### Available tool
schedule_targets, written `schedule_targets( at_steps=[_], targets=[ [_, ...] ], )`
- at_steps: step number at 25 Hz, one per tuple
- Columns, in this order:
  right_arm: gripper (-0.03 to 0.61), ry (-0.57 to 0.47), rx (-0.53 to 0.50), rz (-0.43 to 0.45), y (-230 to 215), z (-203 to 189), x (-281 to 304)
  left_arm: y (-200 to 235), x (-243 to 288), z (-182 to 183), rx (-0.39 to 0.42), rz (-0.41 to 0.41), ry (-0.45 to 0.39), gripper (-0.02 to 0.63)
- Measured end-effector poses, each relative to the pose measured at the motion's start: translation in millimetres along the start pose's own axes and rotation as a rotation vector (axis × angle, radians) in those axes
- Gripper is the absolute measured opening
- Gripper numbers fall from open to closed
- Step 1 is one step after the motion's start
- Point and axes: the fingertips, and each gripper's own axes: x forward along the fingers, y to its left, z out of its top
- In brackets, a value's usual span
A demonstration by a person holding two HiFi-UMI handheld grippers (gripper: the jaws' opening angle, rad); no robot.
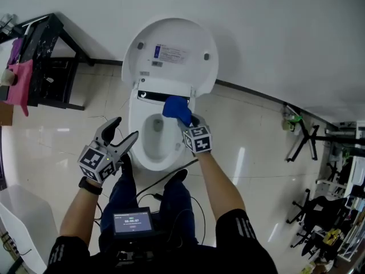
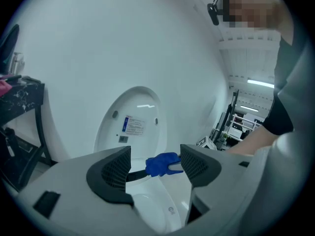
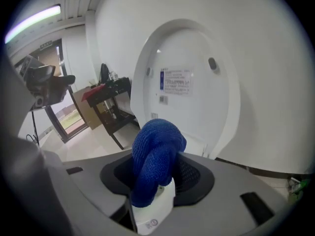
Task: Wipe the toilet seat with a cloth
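Observation:
A white toilet (image 1: 149, 153) stands against the wall with its lid (image 1: 171, 53) raised upright. My right gripper (image 1: 183, 120) is shut on a bunched blue cloth (image 1: 175, 108), held at the back right of the toilet seat (image 1: 136, 124) near the hinge. In the right gripper view the blue cloth (image 3: 155, 159) bulges out between the jaws, with the lid (image 3: 189, 90) behind it. My left gripper (image 1: 121, 137) hangs open over the seat's front left, holding nothing. Through its jaws (image 2: 155, 168) I see the cloth (image 2: 162, 164) and the lid (image 2: 134, 124).
A black rack (image 1: 43, 59) with a pink item (image 1: 20, 84) stands at the far left. A dark cable (image 1: 162, 181) runs on the tiled floor in front of the toilet. Black stands (image 1: 305, 136) and clutter lie at the right. A white object (image 1: 20, 221) sits at the lower left.

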Motion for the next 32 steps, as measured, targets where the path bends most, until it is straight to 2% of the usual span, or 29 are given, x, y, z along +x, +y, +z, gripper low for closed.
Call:
schedule_targets(
  at_steps=[7, 13, 18, 24, 32],
  targets=[
    [0.189, -0.151, -0.033, -0.012, 23.5, 88.5, -87.4, -23.7, -13.8, 53.6, 0.066, -0.051, -0.044, 0.308],
    [0.189, -0.279, -0.055, -0.03, 42.2, 148.9, -171.6, -38.7, -30.3, 98.9, 0.126, -0.084, -0.092, 0.308],
    [0.19, -0.394, -0.054, -0.062, 50.0, 191.3, -244.8, -67.4, -46.0, 135.4, 0.17, -0.133, -0.124, 0.308],
    [0.189, -0.496, -0.074, -0.081, 76.0, 218.6, -309.0, -92.8, -69.4, 159.5, 0.25, -0.179, -0.151, 0.308],
    [0.186, -0.577, -0.113, -0.069, 104.1, 231.8, -370.6, -133.3, -84.2, 181.3, 0.277, -0.213, -0.207, 0.308]
  ],
)
